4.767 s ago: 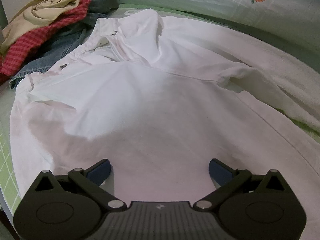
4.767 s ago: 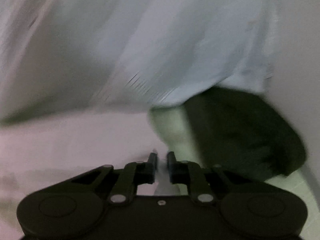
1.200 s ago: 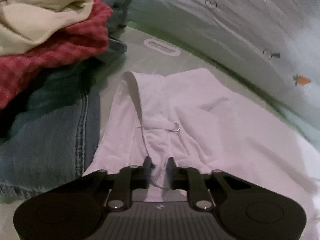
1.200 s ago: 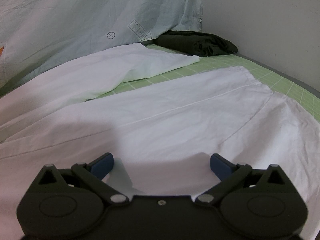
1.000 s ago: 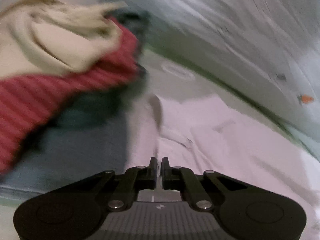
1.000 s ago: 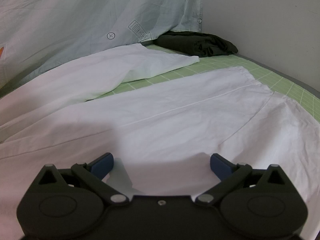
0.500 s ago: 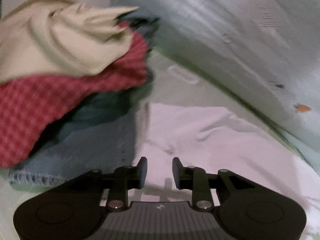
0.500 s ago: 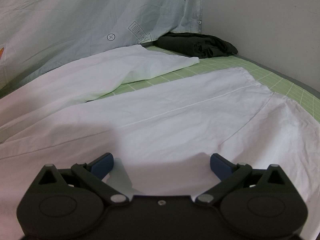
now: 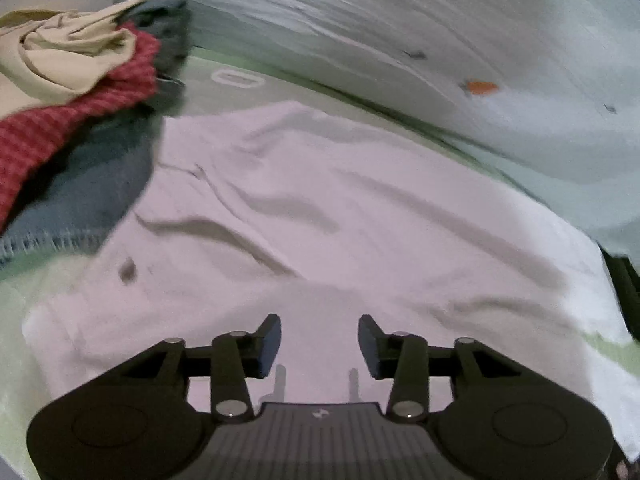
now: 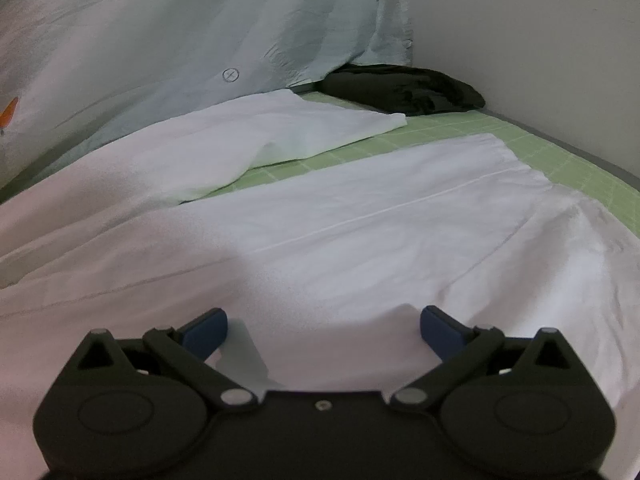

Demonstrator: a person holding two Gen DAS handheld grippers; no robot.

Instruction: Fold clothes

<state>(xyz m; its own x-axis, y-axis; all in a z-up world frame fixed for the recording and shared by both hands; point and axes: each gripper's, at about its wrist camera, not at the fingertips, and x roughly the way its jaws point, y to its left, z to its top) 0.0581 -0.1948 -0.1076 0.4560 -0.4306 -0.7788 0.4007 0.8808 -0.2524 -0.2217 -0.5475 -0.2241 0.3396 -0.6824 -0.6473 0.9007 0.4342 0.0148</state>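
Item: large white cotton garment (image 9: 320, 216), spread nearly flat over a green gridded mat (image 10: 532, 136); upper part with loose creases lies under the left view, the long lower panels with a straight seam line under the right view; a separate white fold or sleeve (image 10: 280, 132) lies apart, toward the pale patterned sheet (image 10: 200, 32) hung at the back

Tool, left: black two-finger left gripper (image 9: 319, 346) with blue pads, jaws part-way apart and opening, nothing between them, hovering over the white cloth

Tool, right: black two-finger right gripper (image 10: 323, 330) with blue pads, jaws spread wide, empty, low over the lower panels; whether the pads touch the fabric cannot be told

Neighbours: heap of unfolded clothes, cream cloth (image 9: 60, 52) over a red checked shirt (image 9: 68, 128) over blue denim (image 9: 80, 192), touching the garment's left edge; dark folded garment (image 10: 400, 88) in the far corner, well apart

Risks, as judged:
- a pinch near the left edge may catch denim as well, since the heap overlaps that border
- a grip on one layer only may drag the top ply and leave the under layer behind, deepening the creases
- the stray white fold may stay out of the fold if not drawn in first
- uneven lift by the two hands may skew the seam line off the mat's grid
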